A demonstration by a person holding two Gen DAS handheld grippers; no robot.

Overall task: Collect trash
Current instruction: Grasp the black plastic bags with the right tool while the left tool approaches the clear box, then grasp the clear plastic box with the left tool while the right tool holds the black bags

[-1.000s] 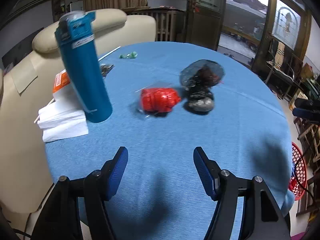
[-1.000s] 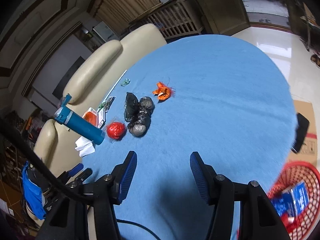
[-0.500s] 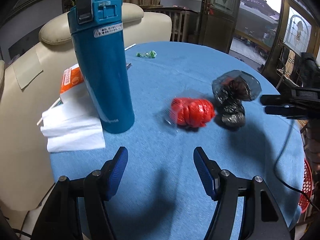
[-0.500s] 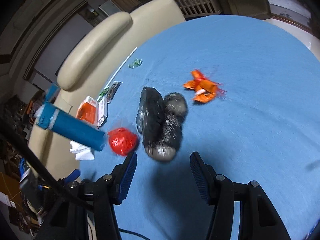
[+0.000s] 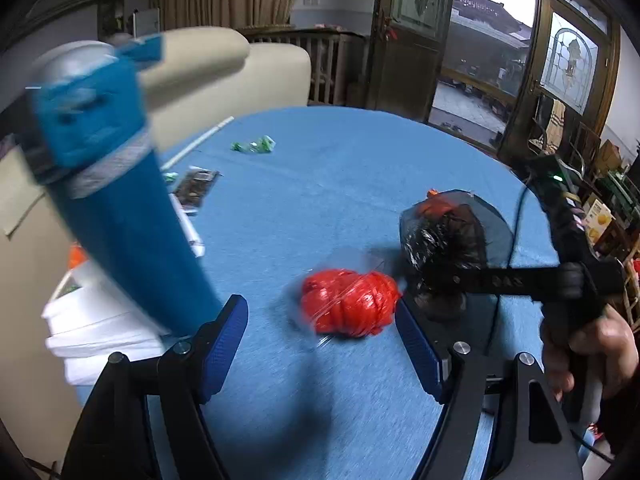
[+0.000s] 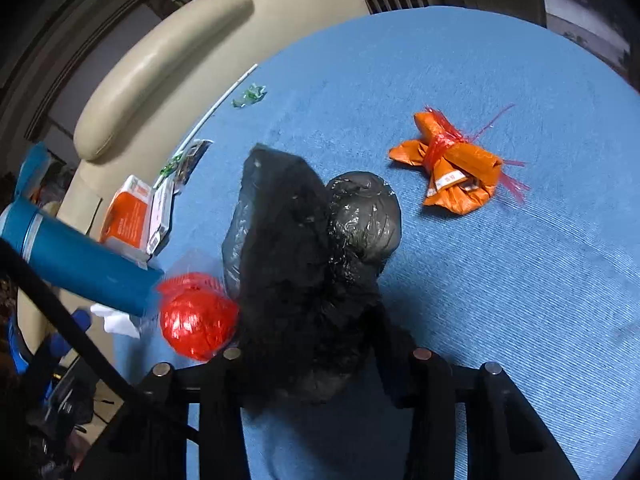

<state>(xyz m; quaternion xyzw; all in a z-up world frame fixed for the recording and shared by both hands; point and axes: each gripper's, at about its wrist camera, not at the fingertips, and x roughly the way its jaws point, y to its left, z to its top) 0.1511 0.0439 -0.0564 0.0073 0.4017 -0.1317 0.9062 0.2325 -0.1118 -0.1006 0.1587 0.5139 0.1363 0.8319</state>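
Observation:
A red crumpled plastic ball (image 5: 349, 303) lies on the blue table just ahead of my open left gripper (image 5: 320, 340), slightly right of its middle. It also shows in the right wrist view (image 6: 197, 317). A black plastic bag bundle (image 6: 308, 256) sits between the fingers of my right gripper (image 6: 312, 364), whose jaws stand wide around it; the fingertips are hidden by the bag. The bag also shows in the left wrist view (image 5: 448, 248), with the right gripper's finger (image 5: 516, 280) across it. An orange wrapper bundle (image 6: 452, 168) lies farther right.
A tall blue flask (image 5: 116, 208) stands at the left by white tissues (image 5: 92, 328) and an orange box (image 6: 128, 212). A green wrapper (image 5: 254, 146) and a white straw (image 5: 196, 142) lie far back. A cream sofa (image 5: 224, 72) borders the table.
Both grippers moved forward and closer. The right gripper came down around the black bag. The red ball is now near the left gripper's fingers.

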